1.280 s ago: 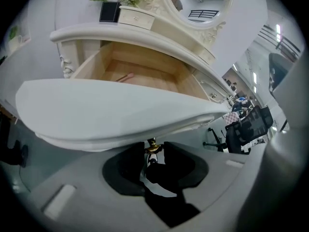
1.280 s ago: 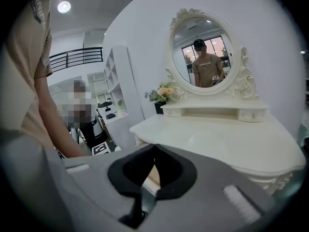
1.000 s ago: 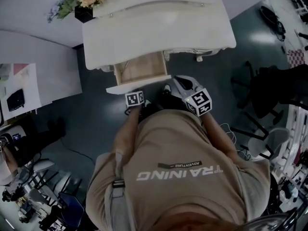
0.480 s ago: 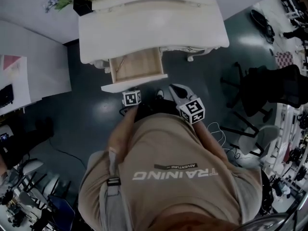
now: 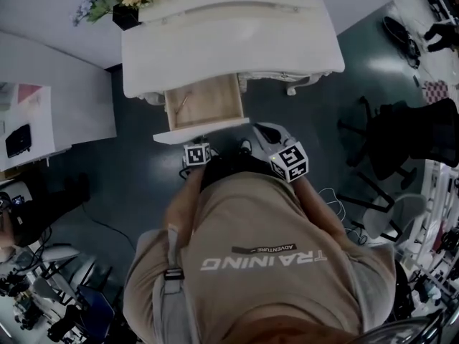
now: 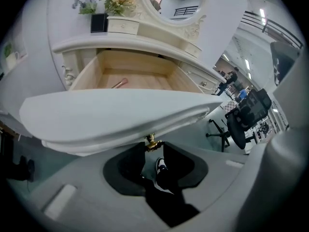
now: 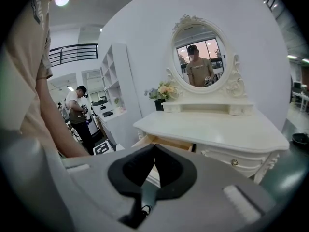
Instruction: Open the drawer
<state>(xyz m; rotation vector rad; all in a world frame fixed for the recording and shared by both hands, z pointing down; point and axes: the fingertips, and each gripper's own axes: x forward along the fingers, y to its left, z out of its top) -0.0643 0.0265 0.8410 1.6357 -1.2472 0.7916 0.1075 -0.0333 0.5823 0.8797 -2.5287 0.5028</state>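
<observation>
One white dressing table (image 5: pixel 229 49), and its drawer (image 5: pixel 203 129) is pulled well out toward the person. Left gripper (image 6: pixel 154 149) sits under the drawer front, jaws apart, with the brass knob (image 6: pixel 152 142) right at their tips. Right gripper (image 7: pixel 152 151) hangs clear beside it, jaws together, empty. Pink stick (image 6: pixel 119 83) inside the drawer.

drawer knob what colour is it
Gold, brass-like; the drawer knob shows best in the left gripper view.
</observation>
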